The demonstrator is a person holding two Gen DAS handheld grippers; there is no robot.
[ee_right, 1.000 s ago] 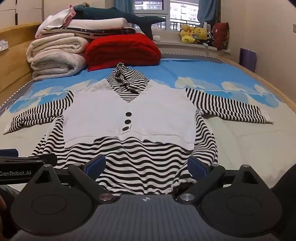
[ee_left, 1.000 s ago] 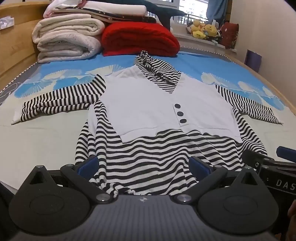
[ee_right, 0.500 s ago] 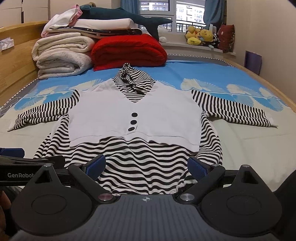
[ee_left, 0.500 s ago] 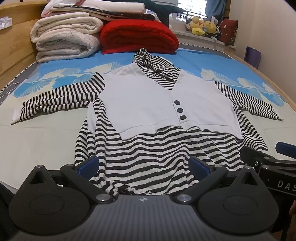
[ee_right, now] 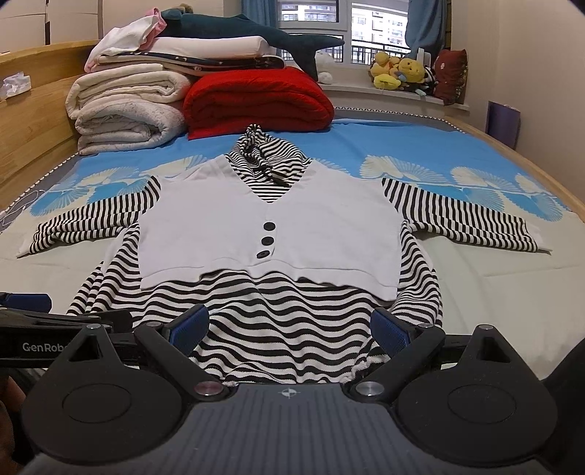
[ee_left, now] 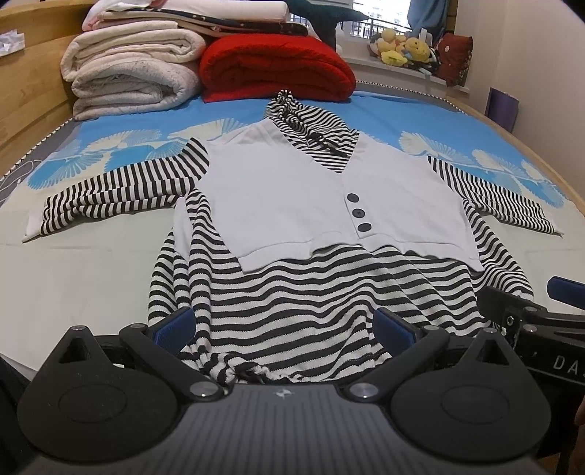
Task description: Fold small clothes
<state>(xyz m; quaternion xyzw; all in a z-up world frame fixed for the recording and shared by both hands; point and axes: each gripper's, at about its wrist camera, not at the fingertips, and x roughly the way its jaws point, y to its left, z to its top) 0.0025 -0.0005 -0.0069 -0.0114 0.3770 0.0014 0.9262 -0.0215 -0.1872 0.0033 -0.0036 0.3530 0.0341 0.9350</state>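
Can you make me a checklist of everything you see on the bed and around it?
Surface: bed sheet, blue with pale fan shapes.
Job's things: striped top with a white vest front and three dark buttons, lying flat and unfolded, sleeves spread out.
Clutter: folded white blankets, red blanket, shark toy at the far end.
Grippers: left gripper and right gripper both at the hem, jaws open, holding nothing.
Cables: nothing seen.
Surroundings: window, blue curtain, stuffed toys on the sill, wooden bed frame.

Striped hooded top point(ee_left: 292, 292) flat; sleeves spread wide.
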